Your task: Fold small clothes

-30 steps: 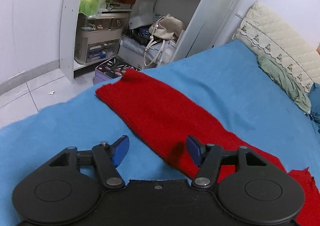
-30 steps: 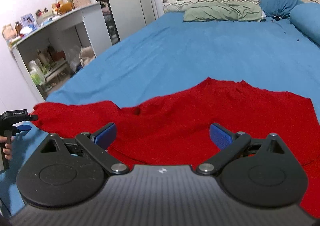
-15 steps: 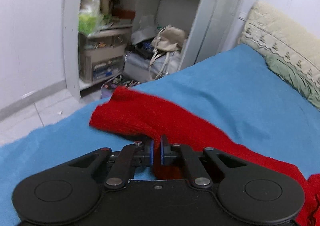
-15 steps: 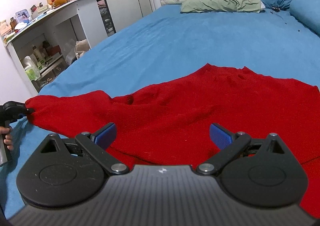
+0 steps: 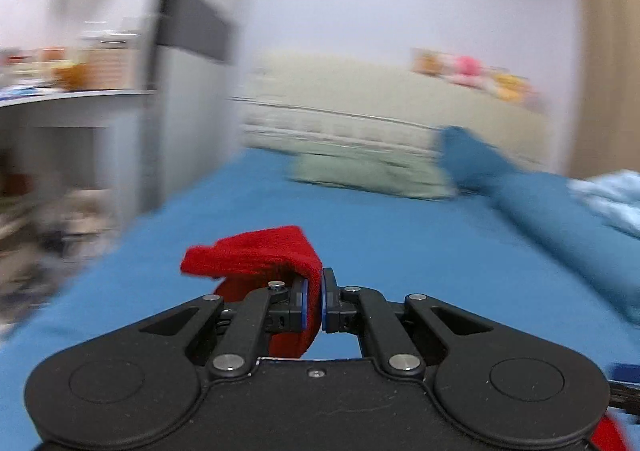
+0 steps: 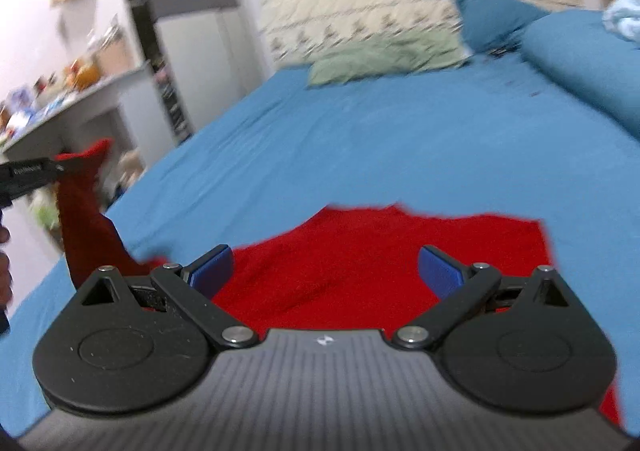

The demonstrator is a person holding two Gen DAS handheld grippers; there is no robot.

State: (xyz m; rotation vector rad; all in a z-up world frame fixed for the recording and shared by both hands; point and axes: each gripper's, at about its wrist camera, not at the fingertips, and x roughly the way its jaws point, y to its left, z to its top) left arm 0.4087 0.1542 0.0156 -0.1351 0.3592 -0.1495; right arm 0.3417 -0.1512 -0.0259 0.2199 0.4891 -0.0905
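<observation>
Up at the left, the left gripper point(image 5: 314, 299) has its blue pads pinched tight on the cuff of the red sweater's sleeve point(image 5: 260, 255), which is lifted clear of the blue bedsheet point(image 5: 400, 235) (the room behind is badly blurred). From the right wrist view the sleeve hangs from that gripper at the far left. The red sweater point(image 6: 380, 255) lies spread on the near part of the sheet. Over it the right gripper point(image 6: 326, 271) has its fingers spread wide, gripping nothing. A green pillow point(image 6: 384, 57) lies at the far end.
</observation>
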